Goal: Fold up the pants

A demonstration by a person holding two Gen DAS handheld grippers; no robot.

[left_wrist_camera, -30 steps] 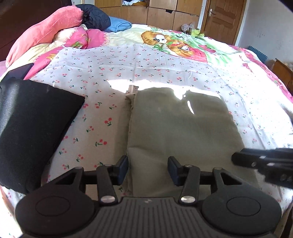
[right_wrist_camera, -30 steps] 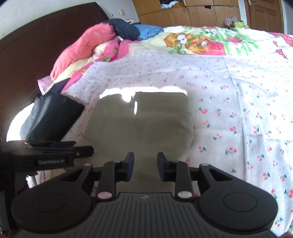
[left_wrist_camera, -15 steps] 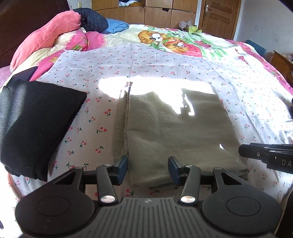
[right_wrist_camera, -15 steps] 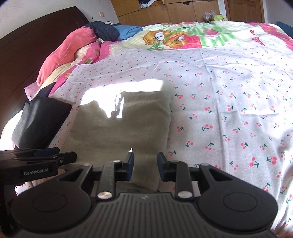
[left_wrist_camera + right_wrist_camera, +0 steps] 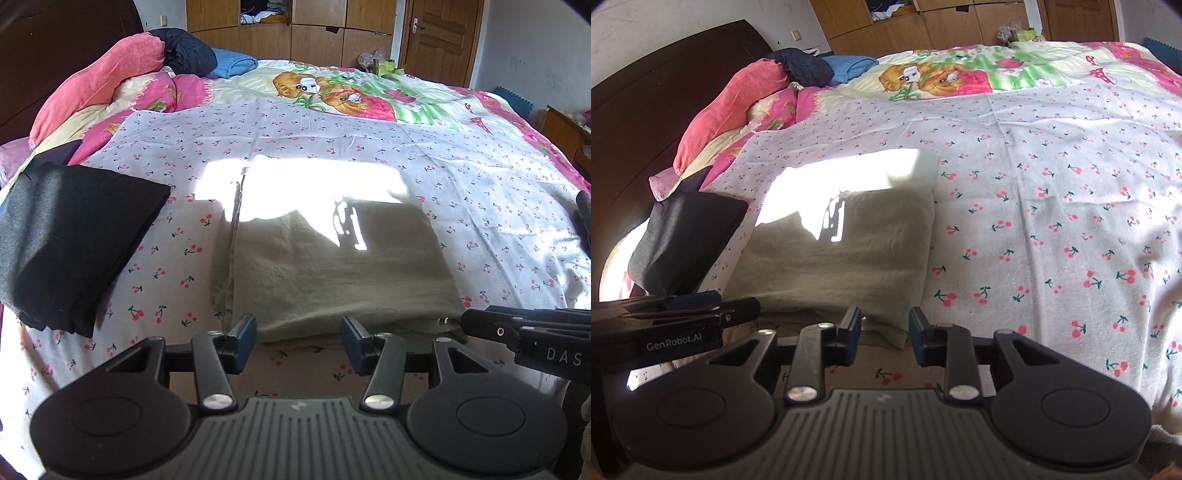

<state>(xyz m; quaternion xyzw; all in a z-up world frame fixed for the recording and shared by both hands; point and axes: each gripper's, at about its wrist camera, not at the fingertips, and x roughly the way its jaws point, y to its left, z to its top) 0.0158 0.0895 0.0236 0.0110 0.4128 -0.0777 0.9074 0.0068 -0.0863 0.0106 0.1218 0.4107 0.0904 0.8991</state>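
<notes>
Pants (image 5: 332, 266), olive-green, folded into one flat rectangle, lying on the bed's cherry-print sheet (image 5: 303, 147) near its near edge. A sun patch washes out the far end of the fold. Stacked layer edges show along the pants' left side.

Left tool (image 5: 299, 341): fingers spread, nothing between them, hovering just short of the pants' near edge, no contact. Its opening has widened slightly over the last half second. Right tool (image 5: 882, 339): fingers parted with a narrower gap, empty, poised off the pants' near right corner; the corner of the fold shows in the gap but the pads are not on it. Each tool appears at the edge of the other's view, both at the near side of the pants.

Count: one pair of olive pants; one folded black garment (image 5: 70, 236) to the left of it, apart, on the sheet; two tools.

Further out: one pink pillow (image 5: 96, 88) at the dark headboard, one dark blue bundle (image 5: 188, 55) and one light blue cloth (image 5: 232, 66) beside it, one cartoon-print quilt (image 5: 332, 92) across the far bed. Wooden wardrobe and door behind.
</notes>
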